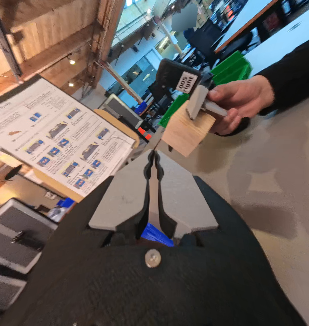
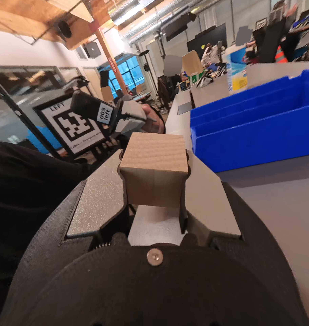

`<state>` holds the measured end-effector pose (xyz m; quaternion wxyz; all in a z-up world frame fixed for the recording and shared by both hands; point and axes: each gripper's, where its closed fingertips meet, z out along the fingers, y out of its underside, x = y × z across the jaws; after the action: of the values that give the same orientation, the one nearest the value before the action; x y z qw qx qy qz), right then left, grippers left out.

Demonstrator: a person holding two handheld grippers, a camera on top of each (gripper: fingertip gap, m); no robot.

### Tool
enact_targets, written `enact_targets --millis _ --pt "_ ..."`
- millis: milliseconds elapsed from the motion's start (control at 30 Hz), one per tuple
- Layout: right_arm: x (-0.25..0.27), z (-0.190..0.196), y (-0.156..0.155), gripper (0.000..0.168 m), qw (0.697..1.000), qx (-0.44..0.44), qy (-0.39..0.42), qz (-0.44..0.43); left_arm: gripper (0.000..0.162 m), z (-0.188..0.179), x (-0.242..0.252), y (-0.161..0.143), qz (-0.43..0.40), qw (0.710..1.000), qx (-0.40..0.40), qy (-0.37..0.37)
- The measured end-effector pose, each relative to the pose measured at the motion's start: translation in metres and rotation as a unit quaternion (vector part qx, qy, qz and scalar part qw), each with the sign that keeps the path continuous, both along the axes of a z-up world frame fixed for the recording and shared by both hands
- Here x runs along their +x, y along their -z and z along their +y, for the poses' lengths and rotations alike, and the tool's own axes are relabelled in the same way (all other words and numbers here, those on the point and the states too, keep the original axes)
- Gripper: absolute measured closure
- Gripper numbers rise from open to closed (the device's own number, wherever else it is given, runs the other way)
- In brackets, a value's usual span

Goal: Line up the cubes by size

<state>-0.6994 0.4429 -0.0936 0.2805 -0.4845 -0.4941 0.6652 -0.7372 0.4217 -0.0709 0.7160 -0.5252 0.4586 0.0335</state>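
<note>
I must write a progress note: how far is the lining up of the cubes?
Done: no finished row shows in either view. In hand: the right gripper holds one wooden cube lifted above the table. The left gripper is shut and empty. Left: placing this cube; other cubes are out of view.

We take this for a shared workshop or lab: exposed silver ventilation ducts [image 2: 150, 15] under timber ceiling beams [image 2: 104, 47], long grey surfaces [image 2: 266, 202] carrying deep blue plastic storage bins [image 2: 256, 134], stacked green plastic bins [image 1: 233, 68], a framed black-and-white marker board [image 2: 71, 127], a laminated illustrated instruction sheet [image 1: 62, 134].
</note>
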Motion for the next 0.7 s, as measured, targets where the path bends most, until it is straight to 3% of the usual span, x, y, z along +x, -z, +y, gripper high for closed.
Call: enact_targets --millis 100,233,300,400,533,700 --pt "0.015 0.005 -0.020 0.102 0.997 0.063 0.043 0.006 0.162 -0.015 0.000 -0.003 -0.009 0.999 -0.018 0.033" --pt "0.057 0.037 -0.055 0.103 0.979 0.159 0.125 -0.022 0.162 -0.015 -0.006 -0.004 -0.005 1.000 -0.005 0.016" --pt "0.087 0.066 -0.067 0.103 0.957 0.219 0.181 -0.059 0.162 -0.013 -0.007 0.000 0.012 1.000 -0.001 0.009" --pt "0.145 0.130 -0.073 0.102 0.893 0.316 0.280 -0.153 0.162 -0.009 -0.007 0.005 0.031 1.000 -0.002 -0.002" --pt "0.225 0.198 -0.045 0.103 0.822 0.362 0.314 -0.308 0.162 -0.008 -0.001 0.008 0.035 0.999 -0.006 0.004" --pt "0.300 0.238 0.024 0.103 0.755 0.365 0.256 -0.480 0.162 -0.004 0.004 0.014 0.052 0.999 -0.013 -0.001"
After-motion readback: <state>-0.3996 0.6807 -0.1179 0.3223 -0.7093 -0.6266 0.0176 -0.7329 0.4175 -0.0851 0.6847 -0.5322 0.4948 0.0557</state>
